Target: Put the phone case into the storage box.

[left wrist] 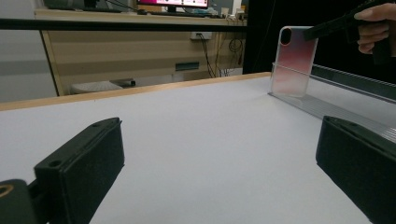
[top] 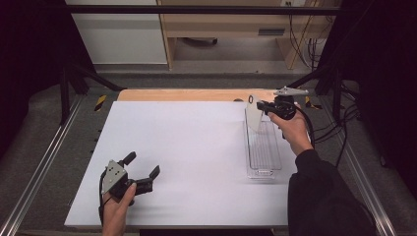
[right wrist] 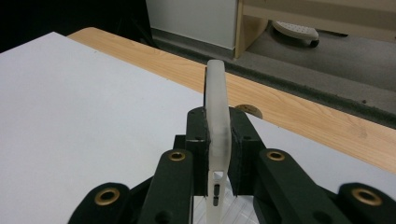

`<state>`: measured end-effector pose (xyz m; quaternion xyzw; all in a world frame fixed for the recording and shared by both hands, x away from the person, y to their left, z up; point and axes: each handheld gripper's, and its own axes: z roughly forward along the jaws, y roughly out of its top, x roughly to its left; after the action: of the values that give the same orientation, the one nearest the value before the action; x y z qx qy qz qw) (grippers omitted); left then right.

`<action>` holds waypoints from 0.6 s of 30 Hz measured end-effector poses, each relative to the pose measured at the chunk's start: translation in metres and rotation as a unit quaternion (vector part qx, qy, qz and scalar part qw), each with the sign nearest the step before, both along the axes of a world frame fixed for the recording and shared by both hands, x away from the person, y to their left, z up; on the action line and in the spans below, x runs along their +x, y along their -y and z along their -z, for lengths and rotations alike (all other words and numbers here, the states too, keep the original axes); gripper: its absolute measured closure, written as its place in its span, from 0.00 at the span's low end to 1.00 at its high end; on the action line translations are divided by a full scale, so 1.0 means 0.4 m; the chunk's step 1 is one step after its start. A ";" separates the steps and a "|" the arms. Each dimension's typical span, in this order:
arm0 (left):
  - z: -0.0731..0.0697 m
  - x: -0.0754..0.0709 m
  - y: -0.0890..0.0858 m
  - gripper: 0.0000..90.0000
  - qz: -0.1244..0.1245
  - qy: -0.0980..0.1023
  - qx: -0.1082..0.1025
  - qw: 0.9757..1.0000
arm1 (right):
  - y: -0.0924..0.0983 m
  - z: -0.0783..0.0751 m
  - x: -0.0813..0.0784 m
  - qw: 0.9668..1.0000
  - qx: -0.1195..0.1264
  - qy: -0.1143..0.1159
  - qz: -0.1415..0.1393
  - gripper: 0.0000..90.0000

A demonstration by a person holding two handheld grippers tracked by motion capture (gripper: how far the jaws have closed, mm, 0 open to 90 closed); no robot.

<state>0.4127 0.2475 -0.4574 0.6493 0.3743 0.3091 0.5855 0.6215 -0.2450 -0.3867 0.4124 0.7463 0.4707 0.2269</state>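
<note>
A translucent phone case (top: 253, 114) stands upright at the far end of a clear plastic tray (top: 264, 149) on the right of the white table. My right gripper (top: 259, 104) is shut on the case's upper edge; in the right gripper view the case (right wrist: 217, 116) runs edge-on between the two black jaws. The left gripper view shows the case (left wrist: 294, 60) far off, with the other hand's gripper on it and the tray wall (left wrist: 348, 88) behind. My left gripper (top: 142, 167) rests near the table's front left, open, with nothing between its fingers (left wrist: 81, 168).
The white table top (top: 187, 152) lies on a wooden board (top: 192, 94) that shows along the far edge. Black frame posts stand at both far corners, metal rails run along both sides, and cables hang at the back right.
</note>
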 end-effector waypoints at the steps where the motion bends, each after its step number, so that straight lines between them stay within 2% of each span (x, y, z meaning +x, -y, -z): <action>1: 0.000 0.000 0.000 0.01 0.000 0.000 0.000 1.000 | 0.000 0.000 0.000 1.000 0.000 -0.001 0.000 0.90; 18: 0.000 0.000 -0.002 0.01 -0.002 0.000 0.001 1.000 | -0.007 -0.007 -0.002 1.000 -0.016 -0.008 0.003 0.89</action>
<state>0.4127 0.2482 -0.4573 0.6488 0.3751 0.3107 0.5846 0.6205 -0.2420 -0.3838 0.4148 0.7539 0.4551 0.2293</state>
